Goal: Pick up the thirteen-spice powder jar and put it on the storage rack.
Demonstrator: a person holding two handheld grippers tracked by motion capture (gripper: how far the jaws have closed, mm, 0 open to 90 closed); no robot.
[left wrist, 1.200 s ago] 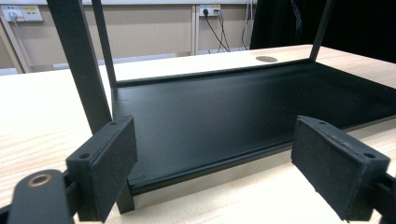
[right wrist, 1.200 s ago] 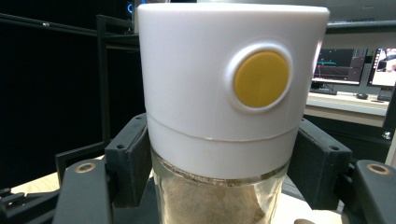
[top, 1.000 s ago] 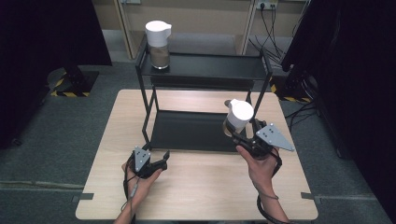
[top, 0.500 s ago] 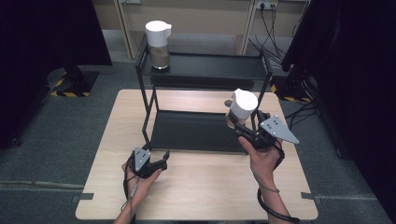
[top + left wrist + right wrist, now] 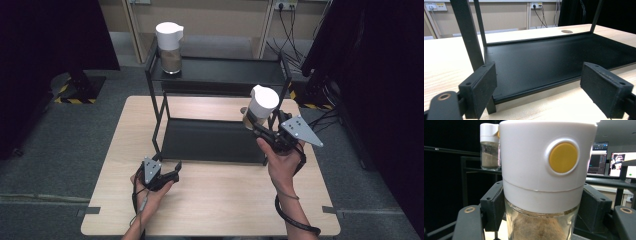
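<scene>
One jar (image 5: 261,107), clamped in the right gripper (image 5: 260,131), has risen since a moment ago (left gripper (image 5: 172,172) gapes idle), seemingly bound for the shelf (image 5: 220,75) above.

Grey carpet floor (image 5: 70,135) surrounds the wooden table (image 5: 215,200); behind it, a beige wall (image 5: 220,15) with sockets (image 5: 281,5).

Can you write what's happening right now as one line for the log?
right gripper: shut on white-lidded jar, held beside rack | left gripper: open, empty, on table | second jar: top shelf
</scene>
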